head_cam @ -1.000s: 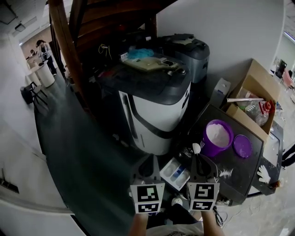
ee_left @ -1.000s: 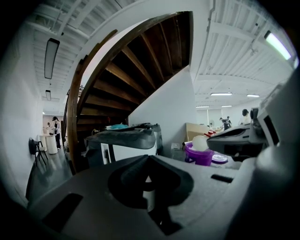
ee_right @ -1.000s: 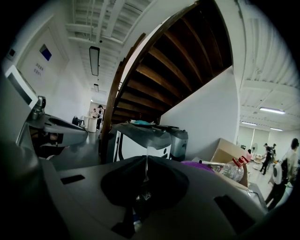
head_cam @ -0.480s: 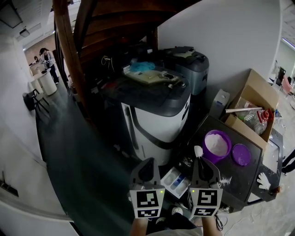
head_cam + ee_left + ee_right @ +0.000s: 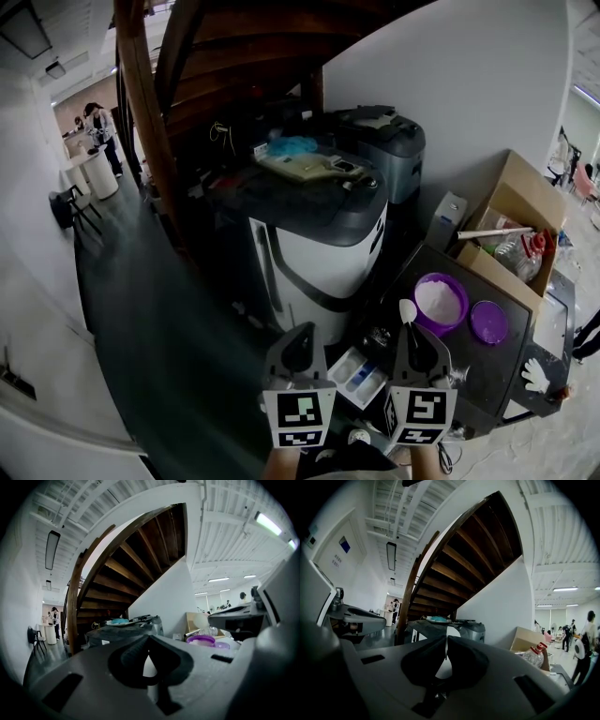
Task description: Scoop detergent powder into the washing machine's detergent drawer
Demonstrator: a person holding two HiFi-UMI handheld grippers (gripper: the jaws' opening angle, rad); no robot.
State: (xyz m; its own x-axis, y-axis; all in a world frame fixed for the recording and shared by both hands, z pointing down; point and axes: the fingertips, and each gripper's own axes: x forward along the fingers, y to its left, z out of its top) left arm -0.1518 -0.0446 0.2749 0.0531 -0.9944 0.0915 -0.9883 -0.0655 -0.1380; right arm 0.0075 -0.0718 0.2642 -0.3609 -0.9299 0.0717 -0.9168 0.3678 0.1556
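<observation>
Sticking forward from right gripper, white scoop: handle pinched between closed jaws, bowl just beside purple tub of white powder. Drawer open, below and between grippers. Left gripper held parallel alongside, jaws together, empty. Purple lid beside tub.

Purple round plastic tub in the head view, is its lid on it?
No, the purple round plastic tub stands open with white powder showing, and the round purple lid lies beside it on the dark top.
</observation>
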